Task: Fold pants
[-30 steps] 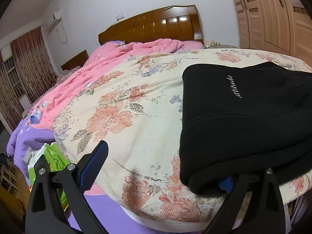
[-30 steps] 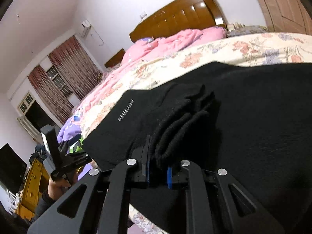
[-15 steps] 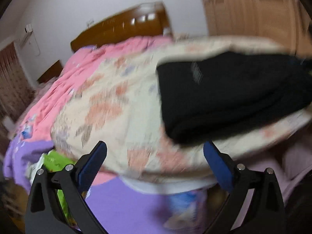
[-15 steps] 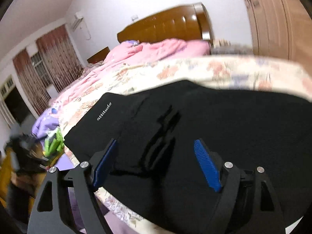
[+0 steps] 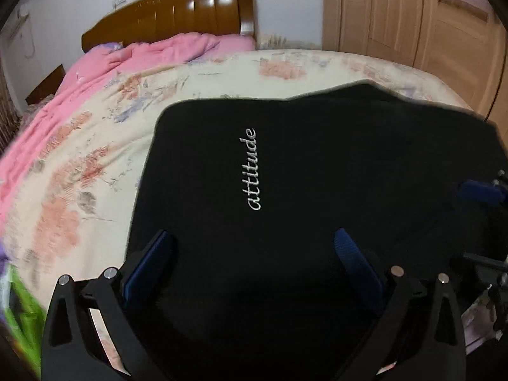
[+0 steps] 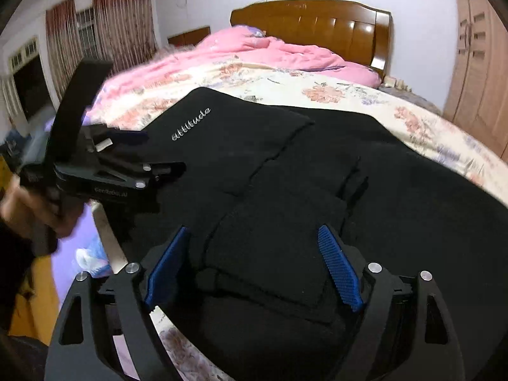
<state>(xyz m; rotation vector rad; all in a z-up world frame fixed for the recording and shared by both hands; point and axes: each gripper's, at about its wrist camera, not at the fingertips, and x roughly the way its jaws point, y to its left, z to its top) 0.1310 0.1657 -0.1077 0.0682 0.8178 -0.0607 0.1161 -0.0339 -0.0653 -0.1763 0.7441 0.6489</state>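
the black fleece pants [image 5: 317, 190], embroidered with the white word "attitude" [image 5: 251, 171], lie folded on the cream floral bedspread [image 5: 95, 171] of a bed, directly under and ahead of both tools. the left tool [image 5: 254, 254] stands wide, its blue pads [image 5: 149, 263] spread over the dark fabric with nothing pinched between them. the right tool [image 6: 252, 260] is also wide; its jaws have just been opening, and a thick folded ridge of the pants sits between its ribbed blue pads [image 6: 339, 270] without being pressed by them.

the left wrist view looks straight down on the lettering, which runs away from the left tool, and catches only a blue tip of the other tool at its right edge. the right wrist view shows what that one cannot: the layered folds and seam lines of the pants ahead of the right tool, the whole left tool seen from the side to its left, over the near left corner of the pants, and the person's blurred hand [image 6: 35, 209] gripping its handle.

beyond both tools a rumpled pink quilt [image 6: 260, 50] lies along the far side of the bed before the glossy brown wooden headboard [image 6: 317, 22]. a light wooden wardrobe [image 5: 412, 22] stands to the far right, and reddish curtains [image 6: 104, 25] hang to the far left in the right wrist view only.
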